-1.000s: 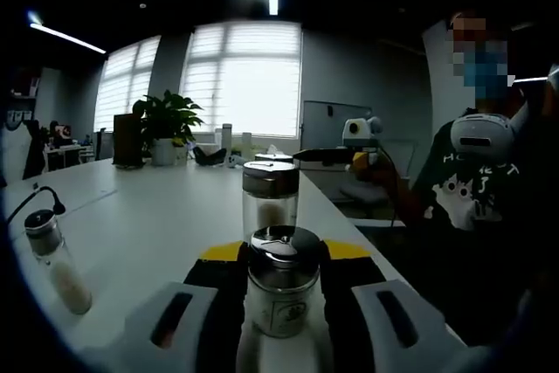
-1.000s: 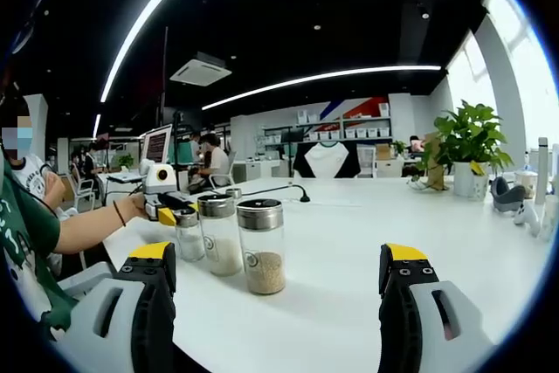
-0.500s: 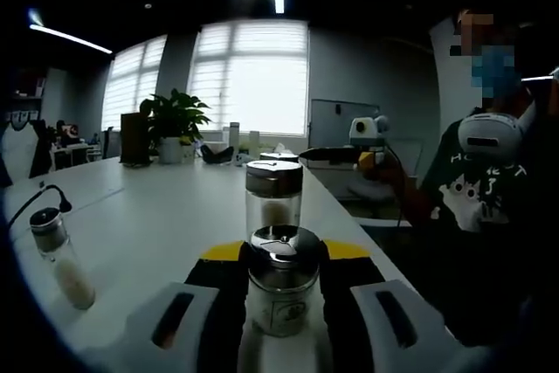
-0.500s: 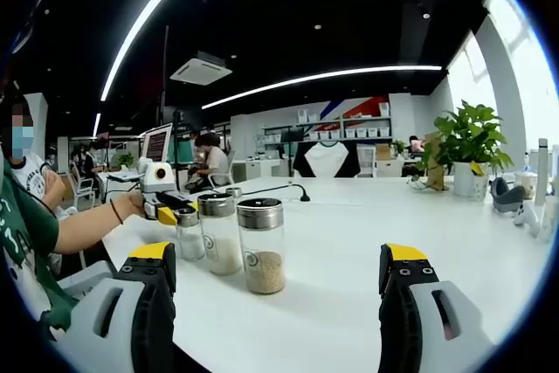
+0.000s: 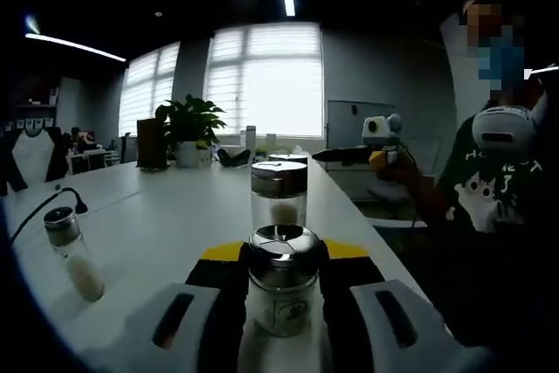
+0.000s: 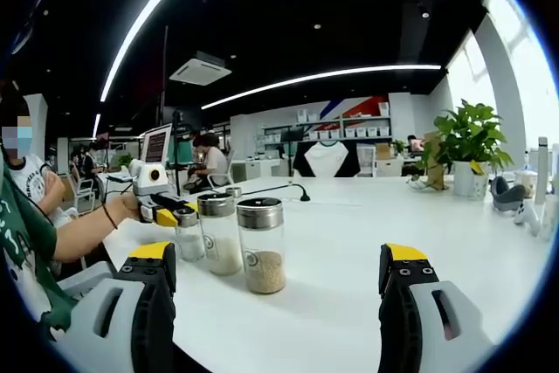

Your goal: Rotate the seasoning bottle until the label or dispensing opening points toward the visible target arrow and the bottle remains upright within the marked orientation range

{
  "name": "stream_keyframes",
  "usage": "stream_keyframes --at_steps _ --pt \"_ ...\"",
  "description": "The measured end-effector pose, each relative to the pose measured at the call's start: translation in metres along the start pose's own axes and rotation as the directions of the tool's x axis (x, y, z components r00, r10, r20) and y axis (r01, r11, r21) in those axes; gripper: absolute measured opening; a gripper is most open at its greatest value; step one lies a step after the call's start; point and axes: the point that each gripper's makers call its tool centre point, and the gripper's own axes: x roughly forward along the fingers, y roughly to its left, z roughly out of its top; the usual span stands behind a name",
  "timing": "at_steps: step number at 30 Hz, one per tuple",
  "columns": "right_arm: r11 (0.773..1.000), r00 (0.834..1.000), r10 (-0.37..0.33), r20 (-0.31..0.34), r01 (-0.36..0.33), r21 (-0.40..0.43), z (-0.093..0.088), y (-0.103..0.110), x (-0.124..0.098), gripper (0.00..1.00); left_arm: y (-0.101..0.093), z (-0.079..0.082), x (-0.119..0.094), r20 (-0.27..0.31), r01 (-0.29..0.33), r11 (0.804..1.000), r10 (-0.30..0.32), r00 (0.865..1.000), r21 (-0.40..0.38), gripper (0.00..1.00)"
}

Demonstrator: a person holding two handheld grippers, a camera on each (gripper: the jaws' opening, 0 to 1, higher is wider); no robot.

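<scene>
Three glass bottles stand in a row on the white worktop. In the left gripper view, the left gripper holds the seasoning bottle upright between its fingers, at 6 o'clock in that view. A second bottle stands beyond it at 12 o'clock. A small shaker stands at 9 o'clock. In the right gripper view, the right gripper has its fingers spread wide, holding nothing, with a grain-filled bottle ahead.
</scene>
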Motion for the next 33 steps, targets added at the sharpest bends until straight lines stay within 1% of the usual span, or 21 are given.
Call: stream_keyframes --at_steps 2,6,14,18,23,27,31,33 --pt "1.000 1.000 0.003 -0.002 -0.003 0.000 -0.0007 0.0008 0.0003 0.99 0.0008 -0.0004 -0.0006 0.005 -0.017 1.000 0.017 1.000 0.001 0.33" --pt "1.000 1.000 0.004 -0.006 -0.004 0.001 -0.0015 0.0014 0.0008 0.99 0.0021 -0.0006 -0.0020 0.023 -0.073 0.997 0.073 0.997 -0.004 0.33" --pt "1.000 1.000 -0.002 0.001 0.002 0.005 -0.0012 -0.0004 -0.0007 0.99 0.0029 -0.0004 -0.0029 0.050 -0.167 0.986 0.167 0.985 -0.005 0.33" --pt "1.000 1.000 -0.002 0.001 0.002 0.008 -0.0020 -0.0010 -0.0006 0.99 0.0037 -0.0003 -0.0033 0.062 -0.203 0.979 0.203 0.977 -0.007 0.33" --pt "1.000 1.000 -0.003 -0.004 0.003 0.013 -0.0038 -0.0010 0.0001 0.99 0.0044 0.0001 -0.0035 0.058 -0.228 0.974 0.228 0.972 -0.008 0.33" --pt "1.000 1.000 0.001 -0.001 -0.001 0.010 -0.0029 0.0006 0.0006 0.99 0.0055 -0.0001 -0.0037 0.070 -0.275 0.961 0.276 0.959 -0.015 0.33" --pt "1.000 1.000 0.005 0.002 -0.005 0.007 -0.0017 0.0017 0.0011 0.99 0.0058 0.0002 -0.0044 0.087 -0.323 0.946 0.324 0.942 -0.021 0.33" --pt "1.000 1.000 0.006 -0.002 -0.006 0.006 -0.0028 0.0018 0.0014 0.99 0.0062 0.0003 -0.0047 0.093 -0.351 0.936 0.351 0.932 -0.023 0.33"
